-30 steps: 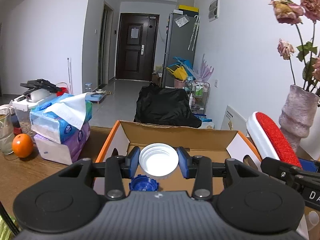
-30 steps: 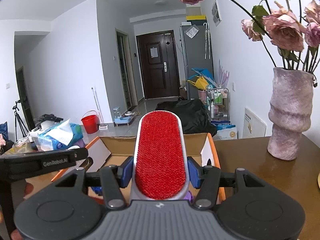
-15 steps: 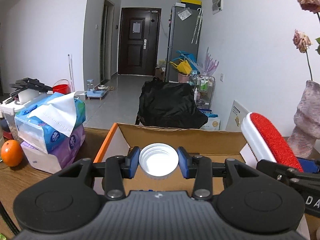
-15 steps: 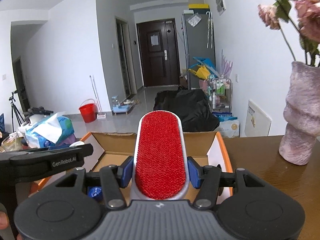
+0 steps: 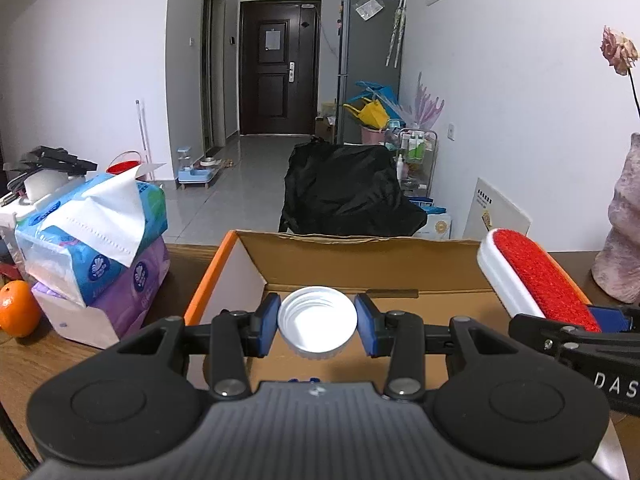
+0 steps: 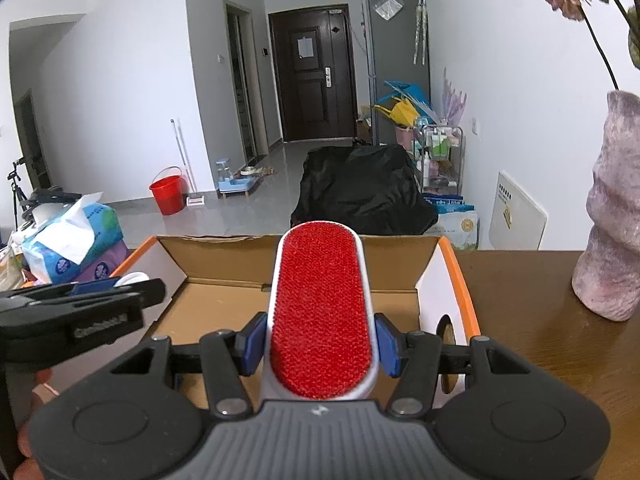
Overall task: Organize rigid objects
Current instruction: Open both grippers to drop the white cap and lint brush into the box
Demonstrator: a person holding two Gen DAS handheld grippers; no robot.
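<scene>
A: Change from before?
B: Both tools moved in over the cardboard box [image 5: 360, 256]; vase [image 6: 612, 216] slid toward the frame edge.
A: Grips?
B: Left tool [image 5: 317, 323] clamps white cap [image 5: 317, 320], right tool [image 6: 320, 340] clamps red lint brush [image 6: 320, 304], above the box.

Blue thing [image 5: 303, 380] peeking out behind the left gripper [image 5: 317, 326], mostly hiding, vase [image 5: 622, 236] running off the frame edge, lettering on the left gripper's side blurring unreadably, brush [image 6: 322, 312] handle disappearing under the right gripper [image 6: 320, 344]
</scene>
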